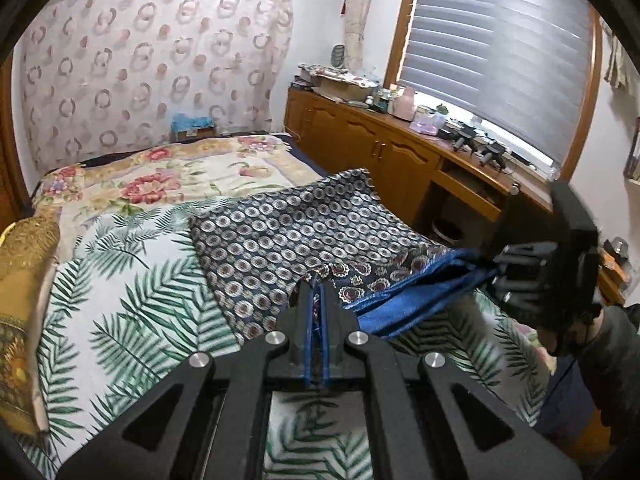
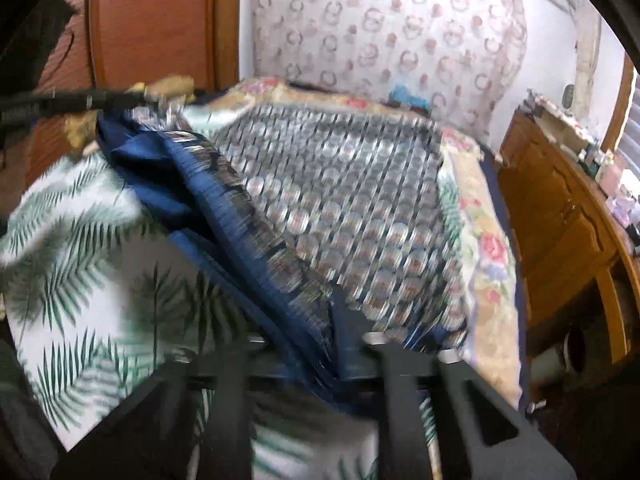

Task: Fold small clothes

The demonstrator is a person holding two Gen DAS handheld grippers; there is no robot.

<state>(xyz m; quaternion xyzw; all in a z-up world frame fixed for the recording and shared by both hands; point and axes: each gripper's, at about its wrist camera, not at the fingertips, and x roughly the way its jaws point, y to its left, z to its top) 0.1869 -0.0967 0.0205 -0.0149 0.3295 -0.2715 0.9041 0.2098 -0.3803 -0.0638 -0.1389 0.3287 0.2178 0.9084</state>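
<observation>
A dark blue scarf-like cloth (image 1: 288,232) with a pattern of small rings and a plain blue border lies on the bed and is lifted along its near edge. My left gripper (image 1: 317,292) is shut on the cloth's near corner. My right gripper (image 1: 500,276) shows at the right of the left wrist view, shut on the blue border and holding it above the bed. In the blurred right wrist view the cloth (image 2: 344,208) stretches away from my right gripper (image 2: 340,320), and my left gripper (image 2: 100,100) holds the far corner at the upper left.
The bed has a palm-leaf sheet (image 1: 132,292) and a floral blanket (image 1: 168,176) behind. A yellow pillow (image 1: 24,272) lies at the left edge. A wooden cabinet and desk (image 1: 384,144) with clutter stand along the window at the right. A curtain (image 1: 152,56) hangs behind the bed.
</observation>
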